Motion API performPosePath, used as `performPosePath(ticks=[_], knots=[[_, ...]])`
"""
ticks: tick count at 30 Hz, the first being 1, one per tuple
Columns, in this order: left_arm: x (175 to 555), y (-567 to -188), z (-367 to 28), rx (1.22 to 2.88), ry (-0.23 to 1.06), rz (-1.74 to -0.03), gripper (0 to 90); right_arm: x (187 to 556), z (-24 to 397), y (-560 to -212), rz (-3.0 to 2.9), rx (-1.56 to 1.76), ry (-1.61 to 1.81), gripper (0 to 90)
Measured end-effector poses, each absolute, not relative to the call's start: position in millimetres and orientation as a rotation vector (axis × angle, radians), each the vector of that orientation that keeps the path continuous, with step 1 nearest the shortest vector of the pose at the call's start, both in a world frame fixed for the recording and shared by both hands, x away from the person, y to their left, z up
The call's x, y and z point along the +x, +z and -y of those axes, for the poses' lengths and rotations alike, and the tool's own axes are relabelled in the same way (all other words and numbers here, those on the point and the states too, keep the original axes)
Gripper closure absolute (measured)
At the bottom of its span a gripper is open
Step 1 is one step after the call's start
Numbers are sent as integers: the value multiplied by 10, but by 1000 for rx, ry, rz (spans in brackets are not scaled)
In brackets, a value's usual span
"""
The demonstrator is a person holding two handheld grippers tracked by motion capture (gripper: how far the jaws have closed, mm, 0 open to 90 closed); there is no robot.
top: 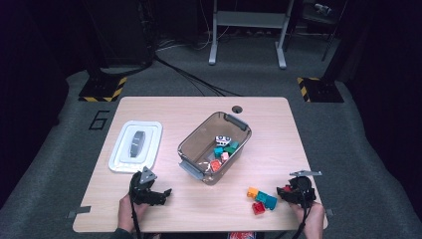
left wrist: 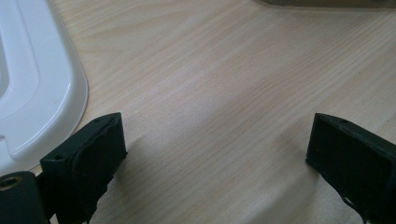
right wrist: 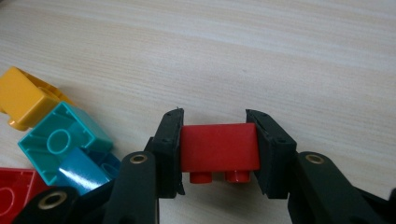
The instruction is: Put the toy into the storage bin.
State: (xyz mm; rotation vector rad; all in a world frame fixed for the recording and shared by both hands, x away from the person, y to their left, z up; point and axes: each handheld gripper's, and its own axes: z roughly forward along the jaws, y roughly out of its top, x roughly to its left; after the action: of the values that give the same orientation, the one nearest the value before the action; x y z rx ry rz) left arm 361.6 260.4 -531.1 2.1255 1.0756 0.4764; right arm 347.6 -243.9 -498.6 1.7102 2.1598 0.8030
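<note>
In the right gripper view my right gripper (right wrist: 219,149) is shut on a small red brick (right wrist: 218,145), both pads pressed on its ends, studs pointing down toward the table. From above, that right gripper (top: 288,191) sits at the front right of the table with the red brick (top: 286,188) at its tips. Left of it lie loose bricks: orange (top: 253,192), teal (top: 262,197), blue (top: 270,202) and another red one (top: 258,208). My left gripper (top: 166,194) rests open at the front left, and in its own view the left gripper (left wrist: 217,149) has bare wood between the jaws.
A clear brown bin (top: 199,135) with several bricks inside stands mid-table. Its white lid (top: 135,146) lies at the left, and the lid's edge (left wrist: 56,84) lies close to my left jaw. A round cable hole (top: 237,108) is near the far edge.
</note>
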Motion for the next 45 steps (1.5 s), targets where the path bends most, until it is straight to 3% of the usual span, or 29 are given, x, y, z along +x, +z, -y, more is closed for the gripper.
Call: performPosePath(ticks=[45], knots=[[3616,-5311,-2604,2125,476,-1076,45,3945,1868,-4191,-2213,1381,867,581]])
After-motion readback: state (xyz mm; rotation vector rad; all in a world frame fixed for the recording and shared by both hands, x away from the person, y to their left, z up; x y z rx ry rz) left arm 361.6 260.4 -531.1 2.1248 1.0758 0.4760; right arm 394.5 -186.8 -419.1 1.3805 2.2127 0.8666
